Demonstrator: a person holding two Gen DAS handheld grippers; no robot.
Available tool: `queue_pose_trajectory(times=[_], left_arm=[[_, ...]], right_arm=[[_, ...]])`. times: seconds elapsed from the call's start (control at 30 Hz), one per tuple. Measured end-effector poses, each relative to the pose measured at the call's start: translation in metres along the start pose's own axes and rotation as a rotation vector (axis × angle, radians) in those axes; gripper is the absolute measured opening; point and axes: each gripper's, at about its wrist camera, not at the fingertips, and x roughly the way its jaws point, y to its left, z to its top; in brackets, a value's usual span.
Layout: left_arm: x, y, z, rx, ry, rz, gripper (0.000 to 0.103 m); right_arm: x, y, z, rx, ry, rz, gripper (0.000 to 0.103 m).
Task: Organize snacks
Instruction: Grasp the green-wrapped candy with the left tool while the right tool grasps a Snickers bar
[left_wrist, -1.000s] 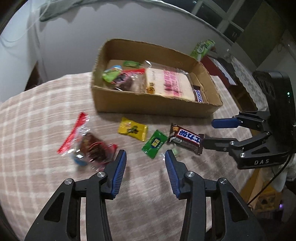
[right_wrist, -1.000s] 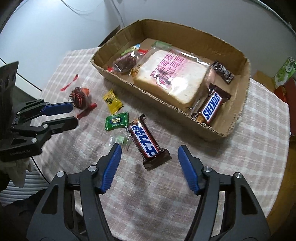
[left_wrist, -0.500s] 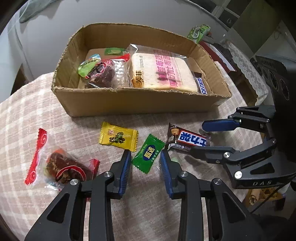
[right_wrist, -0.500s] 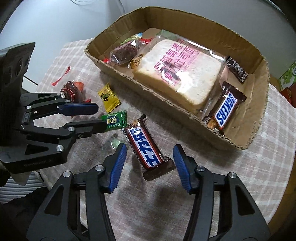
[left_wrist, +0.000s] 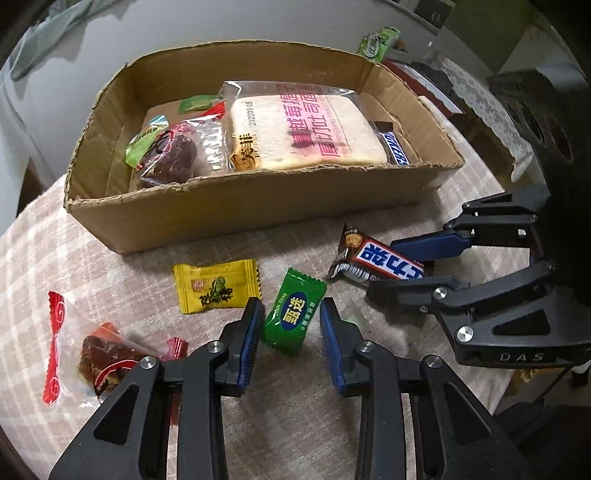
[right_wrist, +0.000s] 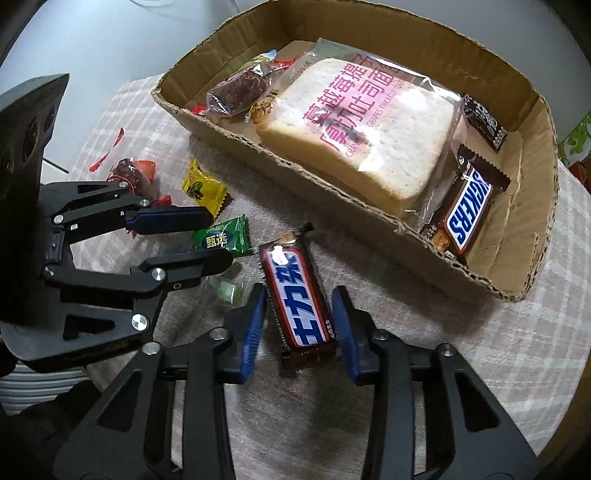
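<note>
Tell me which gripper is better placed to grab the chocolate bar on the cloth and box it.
Right. The right gripper already straddles the chocolate bar, one finger on each long side, jaws open. The left gripper is framing the green candy instead, farther from the bar. The cardboard box lies just ahead.

Dim indoor light, soft shadows (wrapper glare), perhaps slight blur
</note>
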Motion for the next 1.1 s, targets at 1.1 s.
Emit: queue_pose_trajectory(times=[1.1], left_arm=[[0.002, -0.008, -0.006, -0.021, -0.022, 0.056, 0.038]], right_arm=[[-0.007, -0.006, -0.026, 0.115, -0.015, -0.026, 0.034]])
